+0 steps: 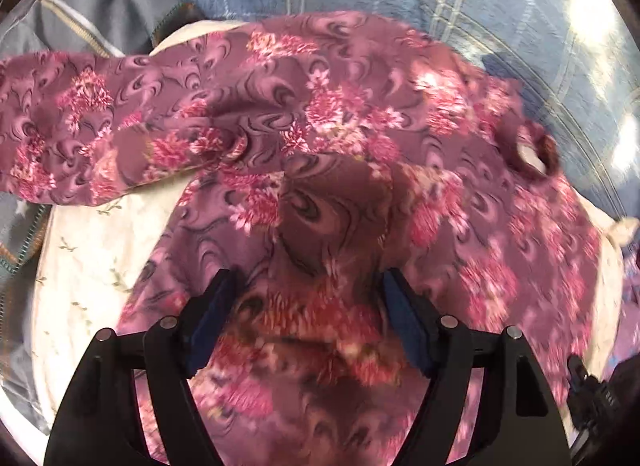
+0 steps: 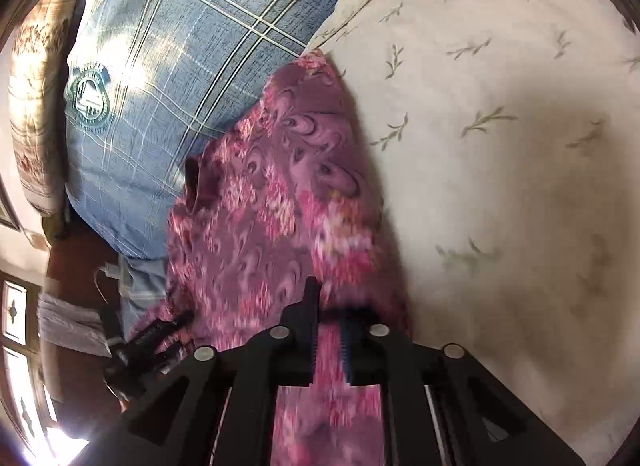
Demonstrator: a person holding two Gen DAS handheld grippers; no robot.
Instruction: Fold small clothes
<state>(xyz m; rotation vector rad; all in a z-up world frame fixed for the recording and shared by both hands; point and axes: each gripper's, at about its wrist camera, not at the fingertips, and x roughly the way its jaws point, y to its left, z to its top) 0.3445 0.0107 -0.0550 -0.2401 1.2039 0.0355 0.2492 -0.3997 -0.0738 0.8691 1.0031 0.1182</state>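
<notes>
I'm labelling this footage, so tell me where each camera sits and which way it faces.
Left wrist: sits on the left gripper, facing steeply down at the floral garment on the cream sheet; its jaws stand apart over the cloth.
Right wrist: sits on the right gripper, facing down along the garment's edge; jaws nearly shut on the cloth.
Shared: the garment, the sheet, the blue plaid pillow; each view shows part of the other gripper.

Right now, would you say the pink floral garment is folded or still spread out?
Mostly spread, not neatly folded: the pink floral garment lies rumpled on the cream bedding, one sleeve stretched sideways.
</notes>
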